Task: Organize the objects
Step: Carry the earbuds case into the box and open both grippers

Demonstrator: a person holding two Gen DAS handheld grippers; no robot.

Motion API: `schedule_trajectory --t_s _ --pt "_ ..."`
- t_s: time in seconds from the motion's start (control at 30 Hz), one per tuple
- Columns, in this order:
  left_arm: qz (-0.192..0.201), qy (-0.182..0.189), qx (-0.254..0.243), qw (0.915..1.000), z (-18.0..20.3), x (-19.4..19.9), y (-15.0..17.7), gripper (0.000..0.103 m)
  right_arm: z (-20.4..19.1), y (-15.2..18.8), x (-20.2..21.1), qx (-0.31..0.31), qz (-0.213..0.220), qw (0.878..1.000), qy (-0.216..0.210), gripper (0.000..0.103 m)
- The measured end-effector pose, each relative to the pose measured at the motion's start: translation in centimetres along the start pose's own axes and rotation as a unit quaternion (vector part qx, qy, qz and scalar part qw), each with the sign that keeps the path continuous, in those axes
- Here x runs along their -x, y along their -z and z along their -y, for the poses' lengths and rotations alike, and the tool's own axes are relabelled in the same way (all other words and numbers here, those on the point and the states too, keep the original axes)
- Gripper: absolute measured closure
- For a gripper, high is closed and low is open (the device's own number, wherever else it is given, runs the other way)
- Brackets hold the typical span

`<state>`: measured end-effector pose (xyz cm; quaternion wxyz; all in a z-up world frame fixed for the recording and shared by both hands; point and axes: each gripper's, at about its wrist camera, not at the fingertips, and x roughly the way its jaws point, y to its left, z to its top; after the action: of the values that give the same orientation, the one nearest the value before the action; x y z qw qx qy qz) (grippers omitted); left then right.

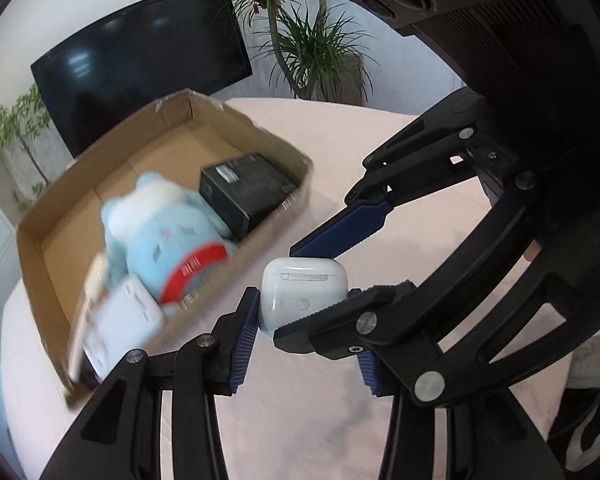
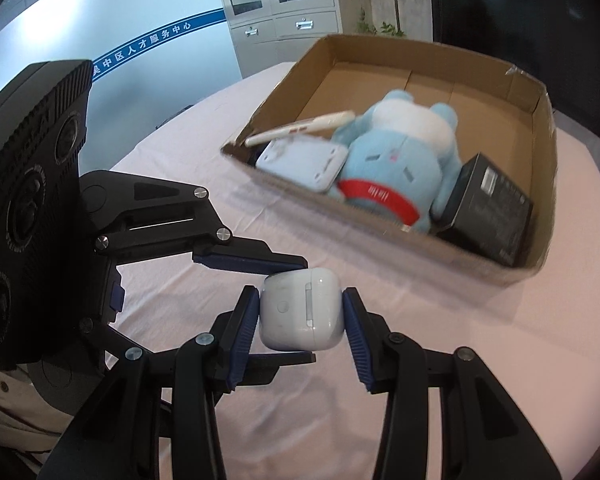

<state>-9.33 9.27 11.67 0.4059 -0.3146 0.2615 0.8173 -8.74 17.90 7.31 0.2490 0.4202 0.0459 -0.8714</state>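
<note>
Earbud case (image 1: pixel 303 295) pinched between both my hand-held grippers.
Left hand-held gripper (image 1: pixel 306 322) and right hand-held gripper (image 2: pixel 302 314) clamp it, just beside the cardboard box (image 2: pixel 404 240).

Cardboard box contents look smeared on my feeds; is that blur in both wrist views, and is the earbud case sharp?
Left wrist view: cardboard box and blue plush streaked by motion blur; white earbud case crisp. Right wrist view: plush softer, milder blur; case sharp. Fisheye bends both.

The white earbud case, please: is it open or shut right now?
Shut: the earbud case shows its lid closed flush, no gap at the hinge, held between both tongs.
</note>
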Motion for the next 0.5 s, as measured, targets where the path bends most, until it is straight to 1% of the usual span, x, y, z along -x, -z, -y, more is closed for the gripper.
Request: schedule_trajectory --t_s 0.2,0.37,0.43,0.47,0.5 --pt "0.008 -0.003 -0.008 0.9999 -4.5 -2.3 -4.7 0.061 4.0 -4.5 -0.3 -0.007 0.021 1.0 0.003 0.063" --pt "0.003 0.007 0.011 0.9999 -9.1 -5.3 -8.3 0.061 7.9 -8.0 -1.6 -0.028 0.036 0.999 0.002 0.063" --pt "0.0 0.011 0.016 0.9998 -10.3 -6.3 -9.1 0.061 9.1 -9.1 -2.2 -0.034 0.041 0.999 0.005 0.065" --pt "-0.002 0.012 0.018 0.9998 -11.1 -7.2 -9.7 0.061 9.8 -9.6 -2.6 -0.036 0.042 0.998 0.006 0.067" --pt "-0.003 0.012 0.018 0.9998 -11.5 -7.7 -10.0 0.061 10.3 -9.9 -3.0 -0.04 0.041 0.998 -0.002 0.074"
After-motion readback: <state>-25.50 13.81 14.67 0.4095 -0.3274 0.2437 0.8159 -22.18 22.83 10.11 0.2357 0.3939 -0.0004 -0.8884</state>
